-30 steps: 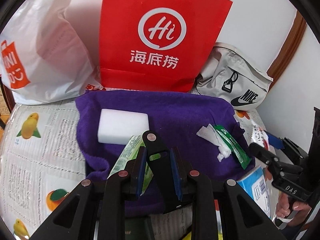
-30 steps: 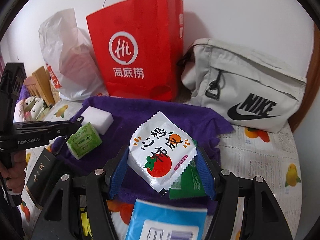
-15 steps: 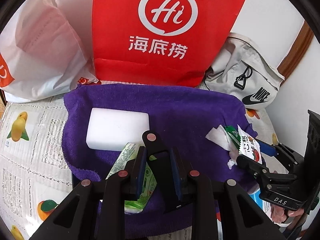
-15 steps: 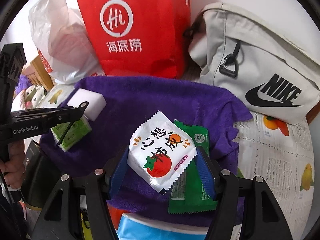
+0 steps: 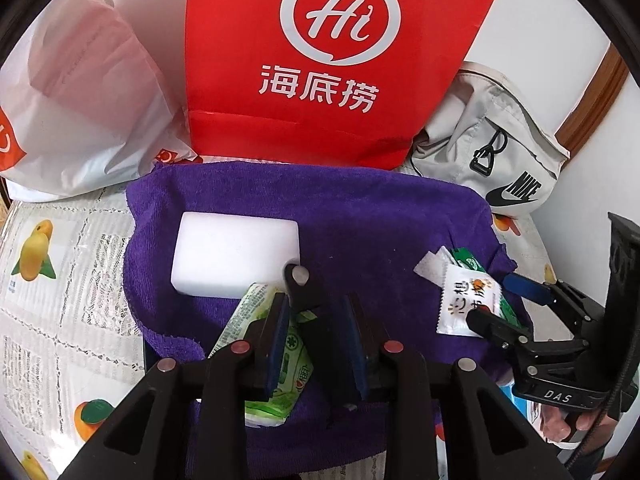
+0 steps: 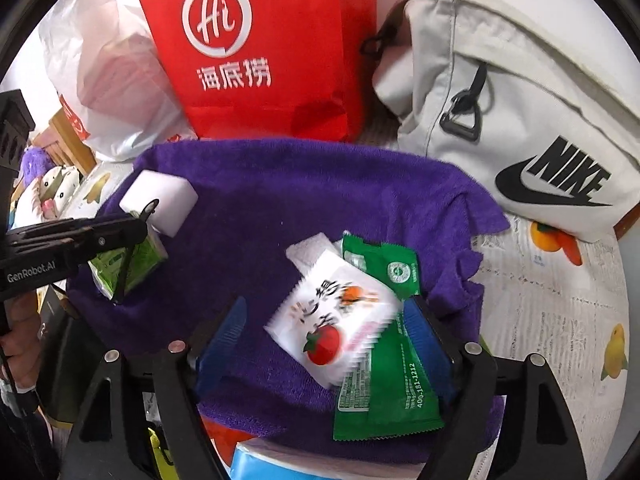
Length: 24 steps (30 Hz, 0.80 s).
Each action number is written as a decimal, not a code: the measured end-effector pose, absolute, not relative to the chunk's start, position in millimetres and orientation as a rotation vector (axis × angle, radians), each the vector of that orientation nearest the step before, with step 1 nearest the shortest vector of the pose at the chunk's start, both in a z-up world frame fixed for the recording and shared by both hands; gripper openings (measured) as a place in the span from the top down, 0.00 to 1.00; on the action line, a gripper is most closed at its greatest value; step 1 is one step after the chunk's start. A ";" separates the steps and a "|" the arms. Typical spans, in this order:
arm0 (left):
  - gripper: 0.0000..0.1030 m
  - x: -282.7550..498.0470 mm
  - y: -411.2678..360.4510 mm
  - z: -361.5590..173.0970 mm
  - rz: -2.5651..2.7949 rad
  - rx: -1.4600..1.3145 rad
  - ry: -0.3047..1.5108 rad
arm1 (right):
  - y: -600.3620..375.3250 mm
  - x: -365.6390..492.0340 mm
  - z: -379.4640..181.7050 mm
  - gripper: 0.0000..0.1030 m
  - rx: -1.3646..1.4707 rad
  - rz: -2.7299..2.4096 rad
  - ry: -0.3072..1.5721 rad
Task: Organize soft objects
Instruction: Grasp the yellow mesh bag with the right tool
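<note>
A purple towel [image 5: 360, 208] [image 6: 300, 192] is spread on the table with a white sponge block [image 5: 236, 252] [image 6: 160, 200] on its left part. My left gripper [image 5: 316, 300] [image 6: 136, 232] is low over the towel's near left. It is shut on a green tissue packet [image 5: 244, 320] [image 6: 148, 256] that rests on the towel, and its jaws are opening. My right gripper [image 6: 326, 304] [image 5: 492, 300] is opening wide. A white tomato-print packet [image 6: 332, 328] [image 5: 464, 300] lies between its jaws, free of the pads. The packet lies on a green sachet [image 6: 384, 384].
A red paper bag [image 5: 332, 60], a white plastic bag [image 5: 88, 92] and a grey Nike bag [image 6: 520, 120] stand along the wall behind the towel. A blue pack [image 6: 260, 464] lies at the near edge. A fruit-print cloth [image 5: 60, 280] covers the table.
Both grippers came down toward the towel. The right jaws widened and let go of the tomato packet, which dropped onto the green sachet. The green packet now rests on the towel.
</note>
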<state>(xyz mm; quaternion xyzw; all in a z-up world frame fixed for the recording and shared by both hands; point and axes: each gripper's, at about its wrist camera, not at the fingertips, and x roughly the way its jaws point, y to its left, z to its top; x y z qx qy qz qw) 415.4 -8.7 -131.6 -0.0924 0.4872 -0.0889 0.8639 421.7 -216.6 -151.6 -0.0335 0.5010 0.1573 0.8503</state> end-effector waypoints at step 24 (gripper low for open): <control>0.37 312.3 43.8 -86.6 -0.110 -0.218 0.947 | -180.7 268.2 -102.2 0.22 -0.090 0.474 0.910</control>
